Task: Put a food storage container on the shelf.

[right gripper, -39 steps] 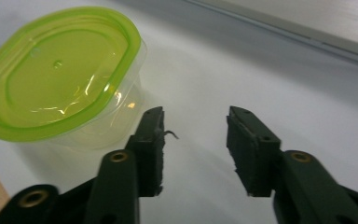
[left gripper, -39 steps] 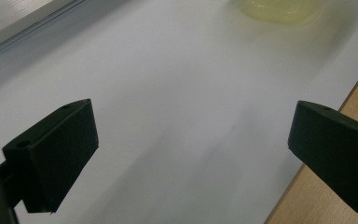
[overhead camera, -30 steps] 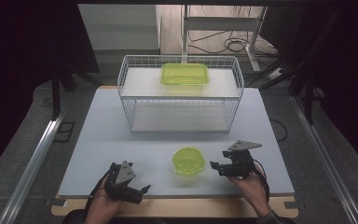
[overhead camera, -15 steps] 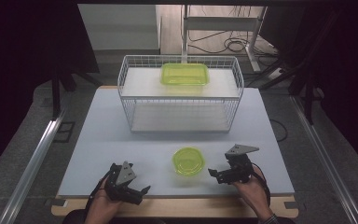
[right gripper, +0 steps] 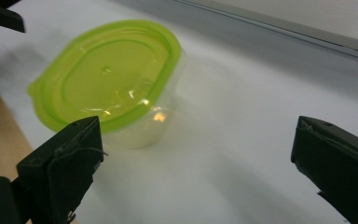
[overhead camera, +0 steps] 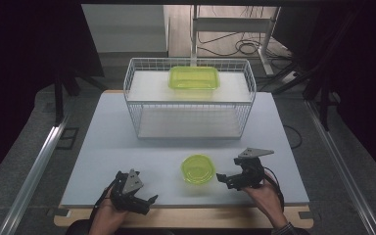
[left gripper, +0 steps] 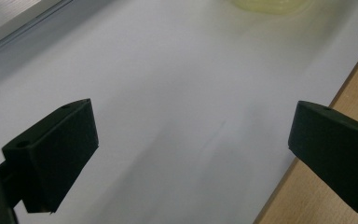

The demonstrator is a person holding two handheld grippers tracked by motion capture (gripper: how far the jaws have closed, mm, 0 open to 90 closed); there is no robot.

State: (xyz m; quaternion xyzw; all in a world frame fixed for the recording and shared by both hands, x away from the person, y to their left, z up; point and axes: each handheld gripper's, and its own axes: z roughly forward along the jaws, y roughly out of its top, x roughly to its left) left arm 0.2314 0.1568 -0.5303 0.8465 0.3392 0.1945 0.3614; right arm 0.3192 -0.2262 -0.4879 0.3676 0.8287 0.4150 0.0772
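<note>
You are holding your right claw just beside the small round clear plastic tub with the lime-green lid, at about three o'clock from it, and its jaws have just been opening; they are now standing wide with nothing between them. In the right gripper view the tub is sitting off toward ten o'clock of the gap rather than inside it, so it is resting free on the pale grey surface, apart from both pads. Your left claw is waiting near the front edge at about seven o'clock from the tub, also spread wide and empty. The white wire basket is standing well apart at twelve o'clock, with a larger rectangular lime-green lidded box up on it. The risk from here is probably a sideways nudge: the tub looks light and the surface smooth, so if you are closing in off-centre, one pad could be pushing it away or tipping it. A grip on the lid's lip alone might be popping the lid loose.
</note>
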